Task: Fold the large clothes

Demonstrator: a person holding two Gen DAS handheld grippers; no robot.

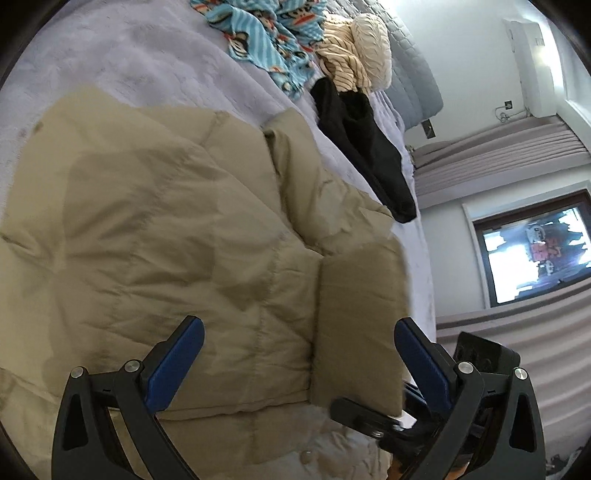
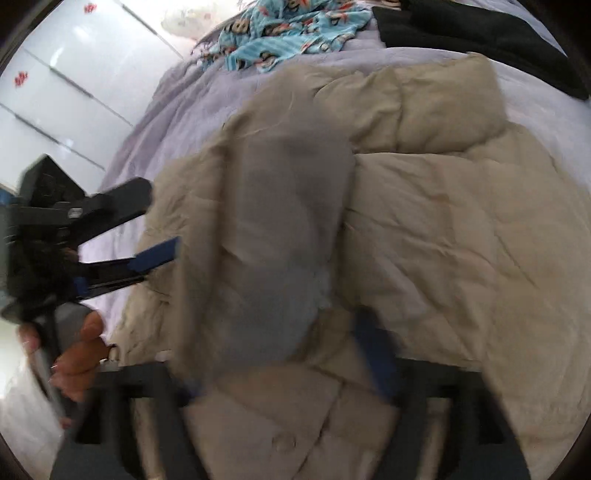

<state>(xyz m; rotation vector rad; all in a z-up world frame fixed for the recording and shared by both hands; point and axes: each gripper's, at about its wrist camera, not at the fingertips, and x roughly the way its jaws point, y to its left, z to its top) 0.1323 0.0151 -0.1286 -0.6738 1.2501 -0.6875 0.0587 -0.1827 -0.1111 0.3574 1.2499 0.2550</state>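
A beige quilted puffer jacket point(image 1: 166, 229) lies spread on the lavender bed; it also fills the right wrist view point(image 2: 443, 240). My left gripper point(image 1: 299, 347) is open just above the jacket, its blue-padded jaws wide apart and empty; it also shows at the left of the right wrist view point(image 2: 159, 225). A flat beige flap of the jacket point(image 1: 360, 325) stands between its jaws on the right side. My right gripper point(image 2: 284, 376) is blurred by motion, and a fold of the jacket point(image 2: 280, 236) rises between its jaws. Whether it grips that fold is unclear.
On the lavender bed cover point(image 1: 129, 62) beyond the jacket lie a blue patterned garment point(image 1: 266, 33), a cream striped garment point(image 1: 354, 55) and a black garment point(image 1: 362, 147). A grey quilted headboard point(image 1: 417, 81) and a window point(image 1: 535, 251) are on the right. White wardrobe doors point(image 2: 74, 74) stand left.
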